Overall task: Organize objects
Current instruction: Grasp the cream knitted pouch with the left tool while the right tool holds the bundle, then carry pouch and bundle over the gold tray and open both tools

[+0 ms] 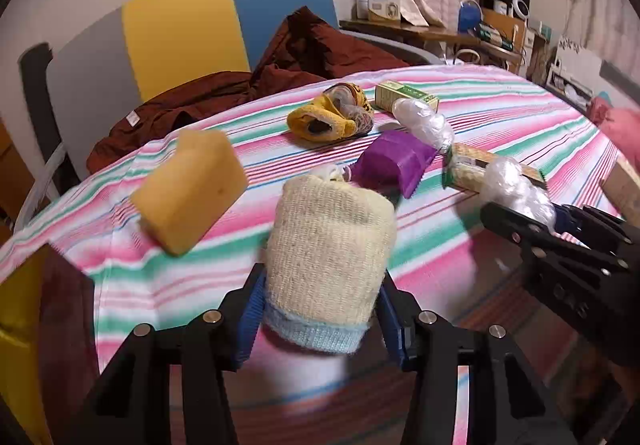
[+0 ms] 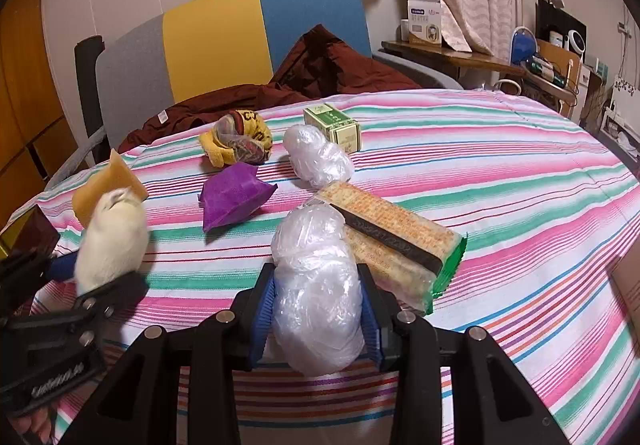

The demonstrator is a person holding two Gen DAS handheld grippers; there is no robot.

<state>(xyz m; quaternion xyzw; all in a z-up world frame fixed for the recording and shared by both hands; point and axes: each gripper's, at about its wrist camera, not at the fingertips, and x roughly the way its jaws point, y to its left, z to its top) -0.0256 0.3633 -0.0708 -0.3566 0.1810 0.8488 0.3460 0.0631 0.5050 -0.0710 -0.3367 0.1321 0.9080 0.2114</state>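
Gripping a cream knitted pouch (image 1: 330,245) with a pale blue band, the left gripper (image 1: 320,315) has its blue pads pressed on both sides of it, just above the striped tablecloth (image 1: 500,117). The right gripper (image 2: 318,315) clamps a bundle of clear plastic bags (image 2: 316,285) between narrow-set fingers, low over the same cloth.

A yellow sponge (image 1: 192,191) sits just left of the pouch, blurred. Beyond the pouch lies a purple packet (image 1: 394,161), near but apart from it. Right of the held bundle, touching it, lies a pack of crackers (image 2: 396,241) in a green-edged wrapper, and at its far end rests a second plastic bundle (image 2: 318,155). Farther back are a yellow cloth wad (image 2: 238,143) and a small green box (image 2: 332,125), the box just behind the second bundle. Past the table edge, a dark red garment (image 2: 320,73) is heaped on a grey, yellow and blue chair (image 2: 224,33).
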